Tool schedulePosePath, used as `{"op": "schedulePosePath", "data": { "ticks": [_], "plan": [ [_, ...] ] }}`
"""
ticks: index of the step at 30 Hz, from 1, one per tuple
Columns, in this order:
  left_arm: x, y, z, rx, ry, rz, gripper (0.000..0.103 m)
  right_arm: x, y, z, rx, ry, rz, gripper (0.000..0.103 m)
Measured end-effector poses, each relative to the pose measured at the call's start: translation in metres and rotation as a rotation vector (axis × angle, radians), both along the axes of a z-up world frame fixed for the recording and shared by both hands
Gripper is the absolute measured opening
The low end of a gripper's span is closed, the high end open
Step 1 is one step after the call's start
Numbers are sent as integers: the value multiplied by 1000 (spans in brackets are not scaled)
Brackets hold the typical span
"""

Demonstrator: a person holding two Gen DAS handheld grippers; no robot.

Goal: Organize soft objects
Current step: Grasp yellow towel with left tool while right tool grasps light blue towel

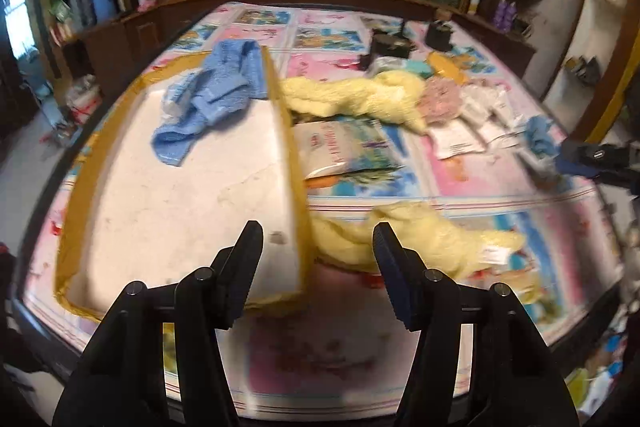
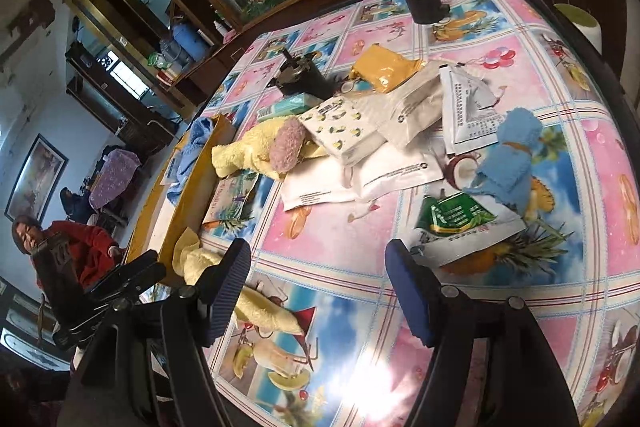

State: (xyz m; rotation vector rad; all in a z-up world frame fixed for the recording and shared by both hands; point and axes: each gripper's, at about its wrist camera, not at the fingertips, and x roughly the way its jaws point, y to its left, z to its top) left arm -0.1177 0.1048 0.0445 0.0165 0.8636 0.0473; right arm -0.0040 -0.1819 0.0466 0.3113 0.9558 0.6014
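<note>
Both claws gape: left claw (image 1: 318, 247) above tray rim (image 1: 294, 163), right claw (image 2: 318, 267) over bare tablecloth (image 2: 340, 227).

tablecloth (image 2: 360, 267) glossy printed plastic; towels fluffy terry cloth, yellow (image 1: 352, 95) and blue (image 1: 208, 95); box (image 1: 292, 147) matt cardboard rim, white liner; pouches (image 2: 400, 171) smooth plastic film

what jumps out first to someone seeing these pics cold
The bright pink-and-blue fruit-print tablecloth grabs the eye, littered mid-table with packets and soft things. At its left sits a shallow white tray with a tan rim, holding one crumpled blue towel. Just outside the tray's right wall lie two fluffy yellow towels, one far and one near, by the open left gripper.
</note>
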Motion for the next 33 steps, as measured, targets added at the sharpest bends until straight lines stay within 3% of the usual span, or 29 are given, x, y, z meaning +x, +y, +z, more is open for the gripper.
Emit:
{"op": "schedulePosePath", "data": {
  "ticks": [1, 4, 8, 13, 17, 21, 24, 26, 33],
  "plan": [
    [2, 7, -8, 44, 12, 28, 58, -1, 7, -1, 3, 0, 19, 70],
    [6, 43, -26, 1, 73, 100, 62, -1, 28, -5, 0, 2, 64, 70],
    [3, 75, -26, 7, 71, 159, 64, -7, 59, -13, -45, 6, 153, 70],
    [-8, 79, -5, -63, 26, 134, 64, -25, 112, -18, -150, -26, 300, 70],
    [-32, 77, 29, -125, -76, 118, 64, -35, 152, -29, -227, -17, 389, 70],
    [-37, 64, 45, -230, -95, 36, 64, -32, 162, -36, -22, 129, 483, 70],
    [-32, 36, 33, -281, -28, -56, 64, -26, 138, -20, -16, 63, 402, 70],
    [-26, 16, 19, -273, 23, -91, 64, -19, 108, -9, -24, 29, 318, 70],
    [6, -22, -22, -274, 167, -100, 64, 7, 2, 12, -97, -37, 13, 71]
  ]
}}
